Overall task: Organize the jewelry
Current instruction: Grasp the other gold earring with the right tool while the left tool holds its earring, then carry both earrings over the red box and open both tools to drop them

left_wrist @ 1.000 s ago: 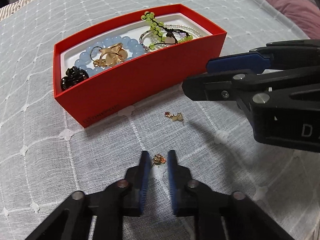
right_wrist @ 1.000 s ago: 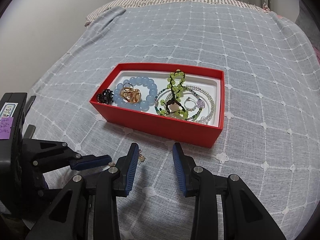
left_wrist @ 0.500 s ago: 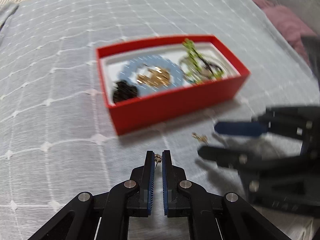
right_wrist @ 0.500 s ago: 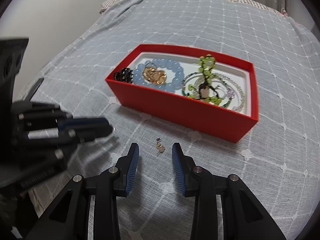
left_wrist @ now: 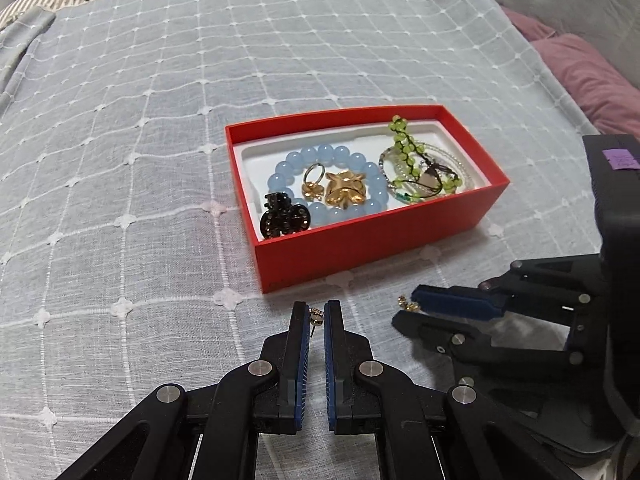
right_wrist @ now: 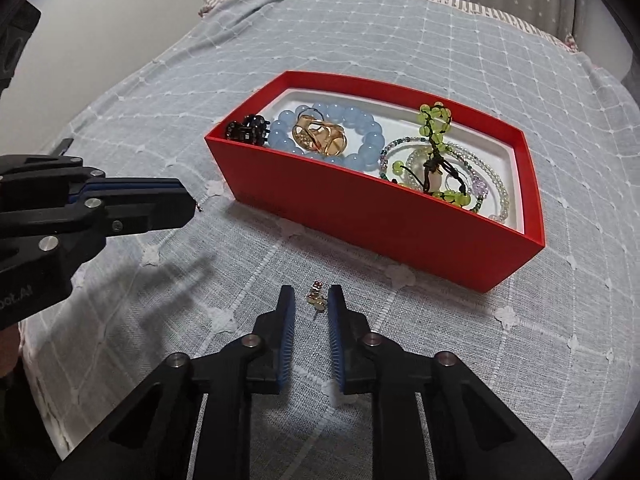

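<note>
Bed (left_wrist: 140, 120) under a grey checked coverlet; on it, red box (left_wrist: 372, 248) containing a blue bead bracelet (left_wrist: 332, 156), green bead cord, gold rings, black hair claw. Left tool (left_wrist: 317, 314), jaws narrow, pinching one small gold earring (left_wrist: 317, 316) above the coverlet. Right tool (right_wrist: 311, 304), jaws closing around second earring (right_wrist: 316, 298) lying on the coverlet before the box.

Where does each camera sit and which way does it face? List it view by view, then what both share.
Left wrist: on the left hand-held gripper, facing down at the red box; its fingers pinch a gold earring.
Right wrist: on the right hand-held gripper, facing down at a second earring between its closing jaws.
Shared: the box, and each shows the other gripper.
</note>
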### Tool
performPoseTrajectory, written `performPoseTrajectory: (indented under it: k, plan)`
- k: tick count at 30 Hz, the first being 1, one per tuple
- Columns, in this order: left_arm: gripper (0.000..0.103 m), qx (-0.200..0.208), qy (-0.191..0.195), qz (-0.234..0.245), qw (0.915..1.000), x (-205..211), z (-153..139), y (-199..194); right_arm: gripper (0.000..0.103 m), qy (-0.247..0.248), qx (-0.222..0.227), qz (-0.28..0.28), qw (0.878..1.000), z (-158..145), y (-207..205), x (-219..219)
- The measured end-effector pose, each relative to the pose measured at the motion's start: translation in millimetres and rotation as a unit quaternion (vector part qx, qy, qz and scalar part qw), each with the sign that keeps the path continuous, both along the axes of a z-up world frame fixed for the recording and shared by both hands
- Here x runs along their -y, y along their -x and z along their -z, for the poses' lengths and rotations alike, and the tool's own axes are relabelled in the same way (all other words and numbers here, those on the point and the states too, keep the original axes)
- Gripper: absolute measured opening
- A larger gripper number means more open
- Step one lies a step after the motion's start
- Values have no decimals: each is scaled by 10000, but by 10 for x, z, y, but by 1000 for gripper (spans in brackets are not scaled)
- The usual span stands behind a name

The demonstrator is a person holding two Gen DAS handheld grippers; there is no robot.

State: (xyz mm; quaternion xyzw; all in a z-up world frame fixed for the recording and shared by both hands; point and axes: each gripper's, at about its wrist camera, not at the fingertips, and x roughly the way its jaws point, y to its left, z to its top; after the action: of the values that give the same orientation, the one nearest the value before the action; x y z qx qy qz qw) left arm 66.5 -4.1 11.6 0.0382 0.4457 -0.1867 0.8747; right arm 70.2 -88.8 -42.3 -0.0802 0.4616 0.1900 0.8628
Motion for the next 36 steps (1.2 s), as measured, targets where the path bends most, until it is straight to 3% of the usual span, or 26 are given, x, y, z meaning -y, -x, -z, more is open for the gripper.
performPoseTrajectory:
  k: [3, 36]
  plan:
    - [2, 9, 7, -2, 10000, 11, 0, 1, 9, 37, 12, 6, 10000, -12, 3, -7]
    - [2, 313, 313, -42, 9990, -19, -184, 45, 9, -616, 53, 26, 9981, -511, 126, 251]
